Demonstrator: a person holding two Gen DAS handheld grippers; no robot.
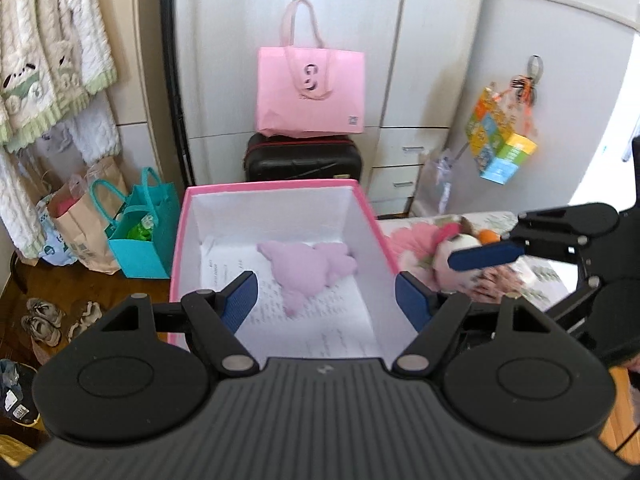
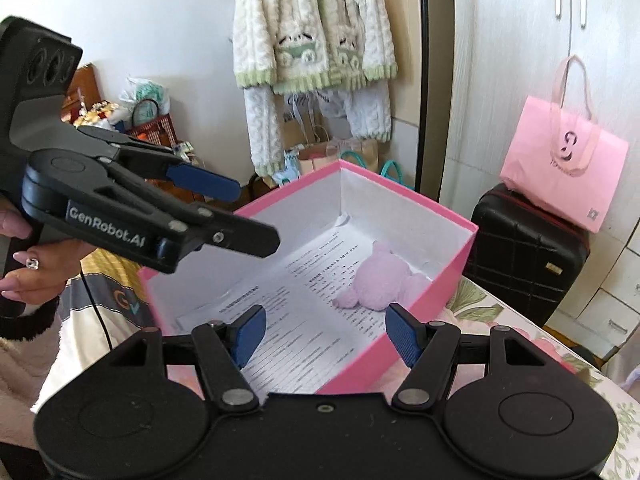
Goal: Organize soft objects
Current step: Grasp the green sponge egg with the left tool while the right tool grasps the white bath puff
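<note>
the pink box (image 1: 362, 200) stands on a bed (image 2: 520, 344) covered with a floral spread, its near wall toward the cameras, and just beside its right wall a heap of soft toys (image 1: 452, 252) in pink, white and orange lies on the same spread. on the wooden floor (image 1: 60, 284) to the left of the box stand a teal bag (image 1: 142, 236) and a brown paper bag (image 1: 84, 224) touching each other, with pairs of shoes (image 1: 42, 320) nearer the camera. beyond the box a black suitcase (image 1: 304, 158) carries a pink tote bag (image 1: 310, 94).
</note>
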